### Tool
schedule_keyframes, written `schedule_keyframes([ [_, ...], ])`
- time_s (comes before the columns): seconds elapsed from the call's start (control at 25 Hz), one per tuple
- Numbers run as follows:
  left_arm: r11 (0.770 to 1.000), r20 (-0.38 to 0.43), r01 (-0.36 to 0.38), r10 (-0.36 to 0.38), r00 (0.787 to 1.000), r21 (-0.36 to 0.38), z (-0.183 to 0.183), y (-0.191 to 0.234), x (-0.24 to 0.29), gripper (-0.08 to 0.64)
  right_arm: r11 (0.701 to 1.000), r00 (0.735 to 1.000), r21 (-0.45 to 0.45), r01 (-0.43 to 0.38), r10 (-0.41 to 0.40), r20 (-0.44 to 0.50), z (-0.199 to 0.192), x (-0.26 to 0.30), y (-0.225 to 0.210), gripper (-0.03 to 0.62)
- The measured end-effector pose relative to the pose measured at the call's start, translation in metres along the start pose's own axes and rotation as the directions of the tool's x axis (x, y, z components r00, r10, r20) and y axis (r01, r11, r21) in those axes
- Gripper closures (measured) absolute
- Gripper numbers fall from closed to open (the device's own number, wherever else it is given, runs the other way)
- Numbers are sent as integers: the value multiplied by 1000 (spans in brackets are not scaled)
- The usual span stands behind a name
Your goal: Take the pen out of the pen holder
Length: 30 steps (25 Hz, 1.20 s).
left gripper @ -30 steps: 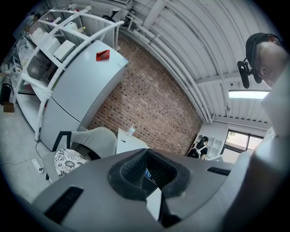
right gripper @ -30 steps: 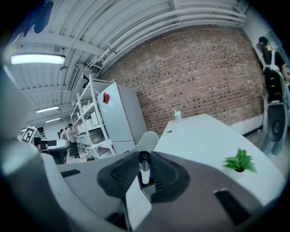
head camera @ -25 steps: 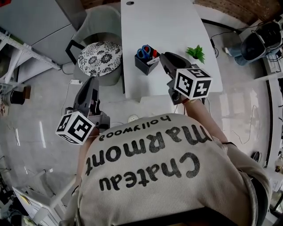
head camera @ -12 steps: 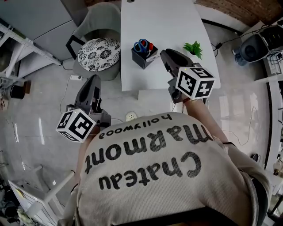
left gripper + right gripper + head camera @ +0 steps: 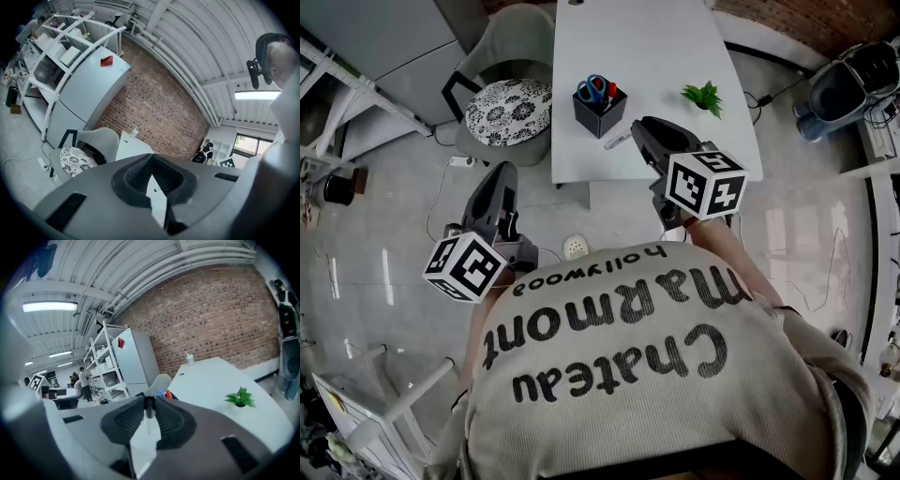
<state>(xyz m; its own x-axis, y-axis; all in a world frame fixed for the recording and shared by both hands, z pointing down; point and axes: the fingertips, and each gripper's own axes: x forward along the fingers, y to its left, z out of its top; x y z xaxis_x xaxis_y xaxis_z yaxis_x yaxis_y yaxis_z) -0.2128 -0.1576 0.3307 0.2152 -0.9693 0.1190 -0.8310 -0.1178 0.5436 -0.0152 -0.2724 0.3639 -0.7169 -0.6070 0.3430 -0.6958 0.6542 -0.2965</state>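
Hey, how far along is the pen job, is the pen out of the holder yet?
Done: the pen is out of the pen holder, where blue scissors remain. In hand: the right gripper is clamped on the pen above the table, clear of the holder. Left: at most setting it down. The left gripper hangs shut and empty off the table's side.

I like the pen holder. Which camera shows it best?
The head view: the whole black pen holder on the white table. The right gripper view shows only blue and red tips over its jaws; the left gripper view hides it.
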Motion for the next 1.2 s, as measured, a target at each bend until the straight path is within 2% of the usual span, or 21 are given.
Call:
schedule_keyframes([
  [0.32,1000,3,0,0,1000,9,-20,-18,-17,558,999,998,-15,-50,49,-47,-29,-20,19,515],
  [0.52,999,-5,-32,32,999,34,-35,-30,-29,558,998,997,-26,-64,63,-54,-39,-39,25,515],
  [0.68,995,-26,-70,72,997,69,-51,-39,-42,558,996,996,-54,-65,61,-68,-52,-58,26,515],
  [1.2,992,8,-100,100,995,75,-77,-74,-85,558,992,998,-122,-16,8,-65,-76,-118,16,517],
])
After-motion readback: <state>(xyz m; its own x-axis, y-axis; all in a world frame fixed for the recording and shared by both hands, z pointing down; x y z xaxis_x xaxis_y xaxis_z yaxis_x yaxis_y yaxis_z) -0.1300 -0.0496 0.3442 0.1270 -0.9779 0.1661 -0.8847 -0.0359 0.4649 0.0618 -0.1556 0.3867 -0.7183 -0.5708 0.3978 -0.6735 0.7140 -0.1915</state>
